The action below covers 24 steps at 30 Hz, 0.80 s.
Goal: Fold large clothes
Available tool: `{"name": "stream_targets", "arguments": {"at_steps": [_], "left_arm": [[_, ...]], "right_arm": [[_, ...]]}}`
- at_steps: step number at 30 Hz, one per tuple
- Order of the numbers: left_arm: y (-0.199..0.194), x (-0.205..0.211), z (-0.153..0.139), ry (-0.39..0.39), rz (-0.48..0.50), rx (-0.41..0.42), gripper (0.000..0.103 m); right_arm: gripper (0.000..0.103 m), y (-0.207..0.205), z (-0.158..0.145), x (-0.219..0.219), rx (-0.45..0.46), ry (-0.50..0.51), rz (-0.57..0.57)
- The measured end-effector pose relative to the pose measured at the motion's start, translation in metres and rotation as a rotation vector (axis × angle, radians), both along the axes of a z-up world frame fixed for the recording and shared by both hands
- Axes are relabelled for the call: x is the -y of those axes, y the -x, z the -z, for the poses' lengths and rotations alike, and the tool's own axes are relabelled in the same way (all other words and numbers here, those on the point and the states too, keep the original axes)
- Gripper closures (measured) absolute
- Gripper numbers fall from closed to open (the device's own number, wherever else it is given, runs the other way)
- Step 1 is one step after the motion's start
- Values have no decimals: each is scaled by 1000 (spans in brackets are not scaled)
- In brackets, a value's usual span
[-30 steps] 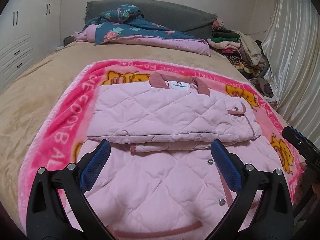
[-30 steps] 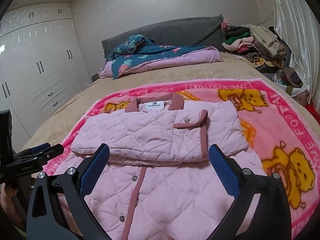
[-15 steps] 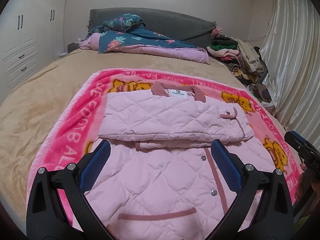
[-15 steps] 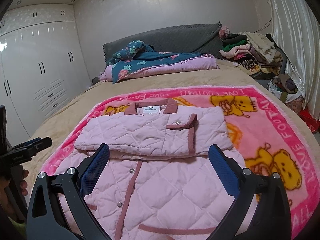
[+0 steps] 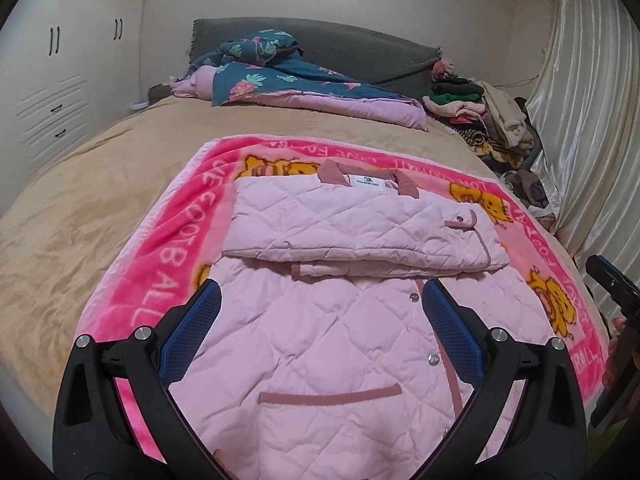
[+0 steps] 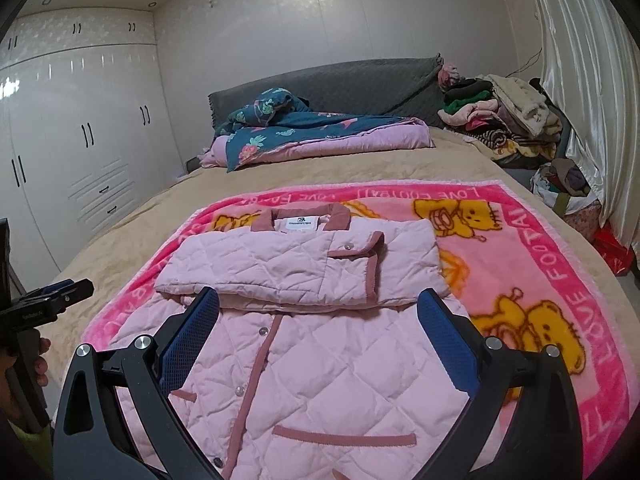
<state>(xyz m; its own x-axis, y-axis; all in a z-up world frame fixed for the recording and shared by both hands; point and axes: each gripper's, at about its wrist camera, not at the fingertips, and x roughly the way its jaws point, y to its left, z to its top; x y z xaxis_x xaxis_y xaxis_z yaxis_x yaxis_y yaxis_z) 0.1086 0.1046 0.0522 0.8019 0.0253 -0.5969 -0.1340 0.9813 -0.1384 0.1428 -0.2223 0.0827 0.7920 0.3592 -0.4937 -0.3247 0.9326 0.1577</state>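
A pale pink quilted jacket (image 5: 352, 320) with dusty-rose trim lies on a bright pink cartoon-bear blanket (image 5: 160, 264) spread over the tan bed (image 5: 80, 200), its sleeves folded across the chest. Both the left gripper (image 5: 320, 304) and right gripper (image 6: 318, 308) hover above the hem, fingers spread apart, holding nothing.

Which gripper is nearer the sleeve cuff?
Right. The cuff lies almost straight ahead of the right gripper; from the left gripper it sits ahead and off to the right.
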Motion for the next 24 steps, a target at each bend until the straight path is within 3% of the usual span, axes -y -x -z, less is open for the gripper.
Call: {"name": "stream_targets", "arguments": {"at_steps": [24], "left_arm": [[42, -37, 50, 4, -96, -112, 9]], "right_arm": [[4, 24, 47, 43, -93, 87, 57]]}}
